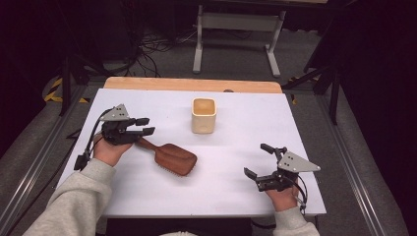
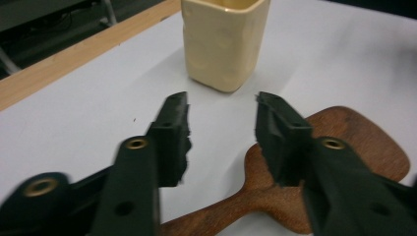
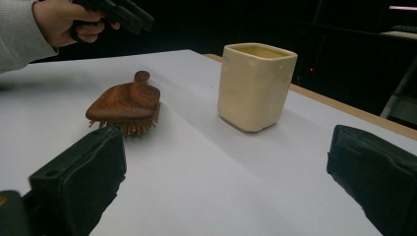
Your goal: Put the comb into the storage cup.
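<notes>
Hovering over the handle end of the wooden hairbrush (image 1: 170, 157), the left gripper (image 1: 145, 126) has its jaws parted with nothing between them, the brush handle lying on the white table (image 1: 236, 187) just beneath and beside its right jaw, bristles down. Beyond its tips, farther along the table, the cream square cup (image 1: 203, 115) stands upright and apart from the brush. The right gripper (image 1: 258, 160), held low over the near right part of the table, is spread wide and empty, with the brush well ahead toward its left jaw and the cup ahead between the jaws.
</notes>
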Demonstrator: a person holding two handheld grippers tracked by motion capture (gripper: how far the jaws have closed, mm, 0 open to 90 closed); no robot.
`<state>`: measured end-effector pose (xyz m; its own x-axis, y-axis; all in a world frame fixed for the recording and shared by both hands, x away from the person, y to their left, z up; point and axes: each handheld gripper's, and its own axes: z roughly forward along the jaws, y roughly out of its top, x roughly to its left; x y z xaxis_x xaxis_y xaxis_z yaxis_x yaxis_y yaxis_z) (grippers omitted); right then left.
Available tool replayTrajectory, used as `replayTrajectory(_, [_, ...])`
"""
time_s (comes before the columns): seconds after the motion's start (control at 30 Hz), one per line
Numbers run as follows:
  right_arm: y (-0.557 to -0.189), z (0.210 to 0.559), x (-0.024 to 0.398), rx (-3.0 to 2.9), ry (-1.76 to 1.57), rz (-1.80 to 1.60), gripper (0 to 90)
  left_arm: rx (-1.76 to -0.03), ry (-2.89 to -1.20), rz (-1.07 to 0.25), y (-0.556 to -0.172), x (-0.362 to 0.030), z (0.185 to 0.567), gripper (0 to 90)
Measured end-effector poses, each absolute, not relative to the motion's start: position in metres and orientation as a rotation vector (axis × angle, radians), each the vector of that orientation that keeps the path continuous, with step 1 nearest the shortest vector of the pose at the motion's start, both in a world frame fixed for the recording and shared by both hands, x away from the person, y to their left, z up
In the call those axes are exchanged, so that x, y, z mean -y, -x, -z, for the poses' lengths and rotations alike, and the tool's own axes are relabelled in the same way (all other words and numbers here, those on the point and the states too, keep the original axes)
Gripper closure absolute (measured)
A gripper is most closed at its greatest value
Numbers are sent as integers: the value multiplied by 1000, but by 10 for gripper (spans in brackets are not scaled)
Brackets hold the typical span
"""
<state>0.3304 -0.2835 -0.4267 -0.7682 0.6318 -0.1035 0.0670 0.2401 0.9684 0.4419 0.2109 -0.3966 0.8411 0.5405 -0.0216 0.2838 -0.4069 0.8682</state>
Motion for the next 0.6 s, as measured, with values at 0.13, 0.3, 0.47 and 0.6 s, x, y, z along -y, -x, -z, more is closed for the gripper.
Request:
replayTrajectory(0.13, [-330,427,284,-2040,-635,-1559,21,-619,-2101,-332,-447,-206,401,899])
replayTrajectory(0.3, [-330,427,284,-2040,-633,-1561,21,-651,-2208,-349,-456,-200,405,900])
replayTrajectory(0.47, [-330,427,283,-2048,-632,-1560,21,-672,-2328,-335,-466,-192,409,900])
replayTrajectory(0.6, [-330,427,283,-2051,-632,-1561,21,-668,-2409,-316,-471,-186,413,900])
